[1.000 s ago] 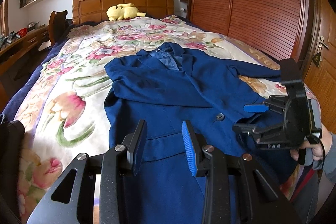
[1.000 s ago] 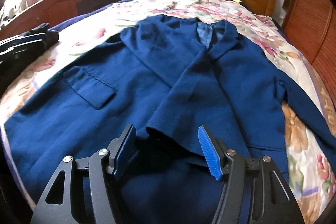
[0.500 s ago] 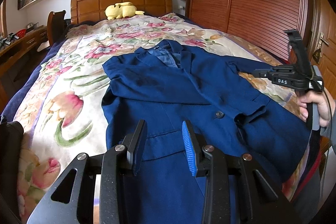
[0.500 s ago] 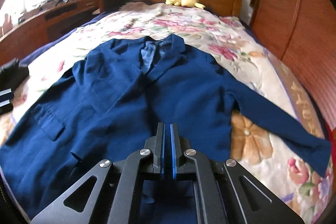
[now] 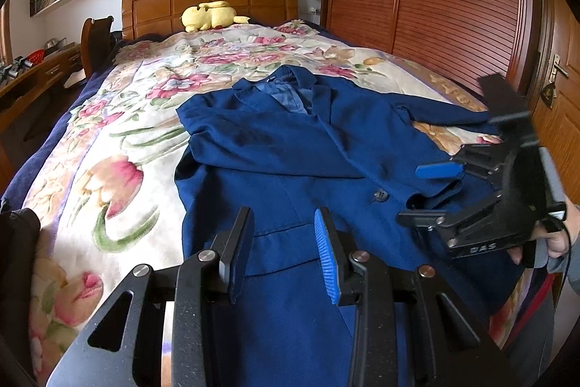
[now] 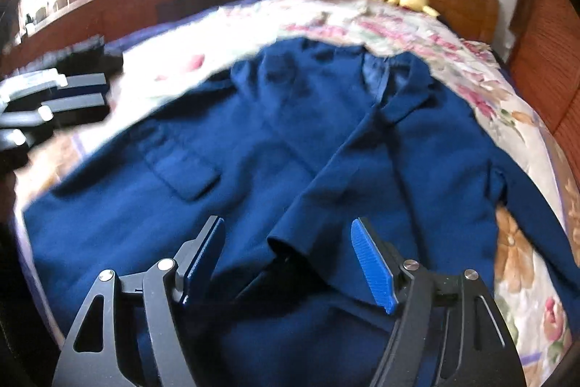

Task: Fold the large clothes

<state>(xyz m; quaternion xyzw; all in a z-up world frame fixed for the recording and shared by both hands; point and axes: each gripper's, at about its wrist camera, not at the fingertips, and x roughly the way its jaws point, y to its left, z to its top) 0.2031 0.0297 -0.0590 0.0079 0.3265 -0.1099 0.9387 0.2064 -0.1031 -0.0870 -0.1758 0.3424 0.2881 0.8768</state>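
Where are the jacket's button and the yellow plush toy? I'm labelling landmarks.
button (image 5: 380,195), left wrist view, centre of the dark button on the jacket front.
yellow plush toy (image 5: 212,19), left wrist view, middle of its body.

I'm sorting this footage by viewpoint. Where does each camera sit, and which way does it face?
Left wrist: on the left tongs, looking down the blue jacket toward the headboard; the right tongs and a hand show at right.
Right wrist: on the right tongs, jaws opening, aimed across the jacket toward the window side; only its own fingers show.
Shared: jacket, floral bedspread, yellow plush.
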